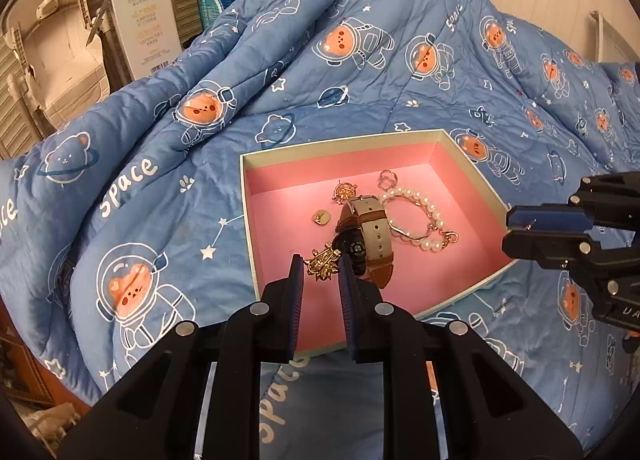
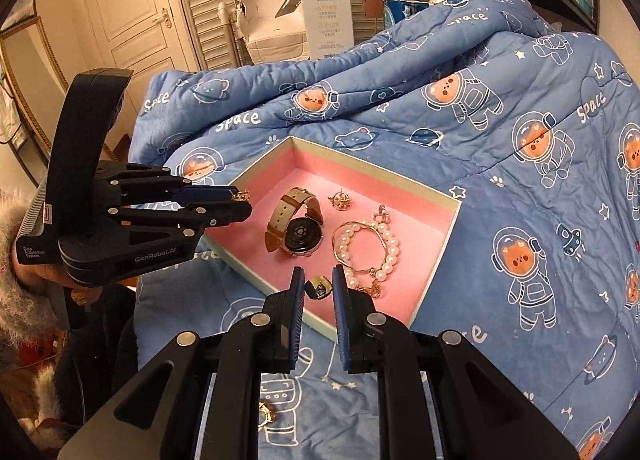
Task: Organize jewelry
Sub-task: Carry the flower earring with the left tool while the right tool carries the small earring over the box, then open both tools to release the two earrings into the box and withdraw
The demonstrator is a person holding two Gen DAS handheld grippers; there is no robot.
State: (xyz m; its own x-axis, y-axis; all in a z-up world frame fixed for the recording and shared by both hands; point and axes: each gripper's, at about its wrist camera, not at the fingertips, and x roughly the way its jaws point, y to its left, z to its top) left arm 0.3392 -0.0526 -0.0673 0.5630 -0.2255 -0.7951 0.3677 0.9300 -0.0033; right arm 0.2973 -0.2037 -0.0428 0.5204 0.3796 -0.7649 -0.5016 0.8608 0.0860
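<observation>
My left gripper is clamped down to a narrow gap, and an ornate gold earring sits pinched between its blue pads, over the near part of the pink-lined box. From the right wrist camera the same gripper shows side-on at the left, its tips over the box's left edge with a bit of gold at the very end. My right gripper is just as tightly drawn in, and a small square gold stud is caught between its tips, over the near corner of the box; from the left wrist camera I can make out only a thin pin between those jaws. Inside the box, a watch with a tan and cream strap lies near the middle. A second square stud lies just to its left. A gold star-shaped earring lies just beyond the strap, a small ring is near the far wall, and a pearl bracelet with a gold chain lies just beside the watch on the right. The box rests on a blue quilt printed with astronaut bears. One more gold piece lies on the quilt outside the box, below my right gripper; I cannot tell what kind it is. A fluffy sleeve shows behind the left gripper.
</observation>
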